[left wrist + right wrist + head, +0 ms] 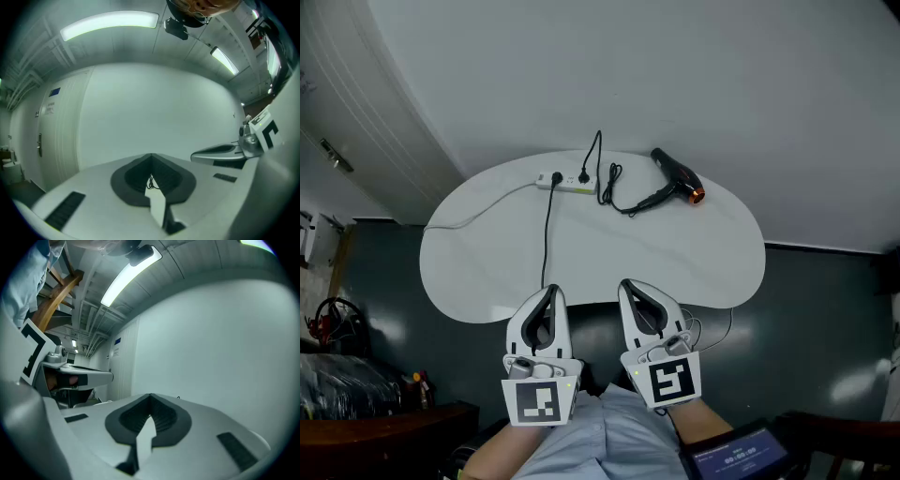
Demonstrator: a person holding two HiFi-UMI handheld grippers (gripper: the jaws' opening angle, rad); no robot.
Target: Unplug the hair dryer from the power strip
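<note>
In the head view a white power strip lies at the far side of the white oval table. Two black plugs sit in it. One cord loops right to the black hair dryer, which lies on its side with an orange-lit end. The other black cable runs toward the near edge. My left gripper and right gripper hover side by side over the near edge, far from the strip. Both are shut and hold nothing.
The strip's white lead trails left across the table. Dark floor surrounds the table, with clutter at the left and a lit screen at the bottom right. A white wall stands behind the table.
</note>
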